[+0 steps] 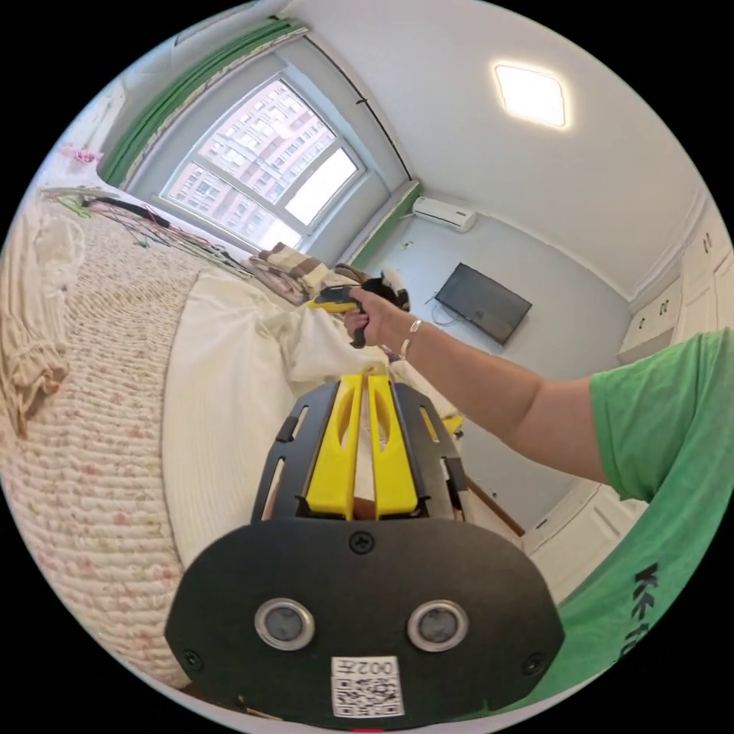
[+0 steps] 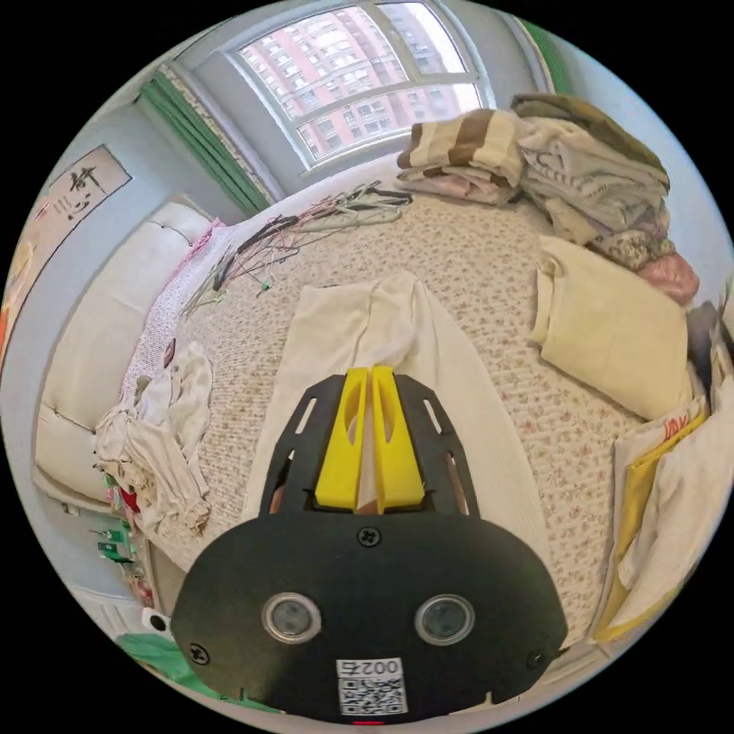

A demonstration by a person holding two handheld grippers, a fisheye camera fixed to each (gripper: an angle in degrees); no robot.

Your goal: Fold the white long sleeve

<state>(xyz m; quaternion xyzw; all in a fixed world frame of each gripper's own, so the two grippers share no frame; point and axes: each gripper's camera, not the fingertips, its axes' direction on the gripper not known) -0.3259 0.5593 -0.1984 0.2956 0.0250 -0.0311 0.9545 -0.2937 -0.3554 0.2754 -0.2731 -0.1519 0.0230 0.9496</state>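
White long sleeve (image 2: 459, 397): spread along the bed (image 2: 535, 306); edge pinched by both grippers' closed fingers (image 1: 365, 382) (image 2: 371, 375), lifted for folding.

The left gripper view is taken low over the bed (image 1: 99, 428), rolled sideways, aimed along it toward the window (image 1: 260, 164) and ceiling. The right gripper view is taken from higher, angled down the bed (image 2: 497, 306) toward the same window (image 2: 359, 69). Bed and window are shared

Left tool (image 1: 365, 380) jaws nearly closed; right tool (image 2: 370, 372) likewise; right arm (image 1: 489, 390) outstretched.
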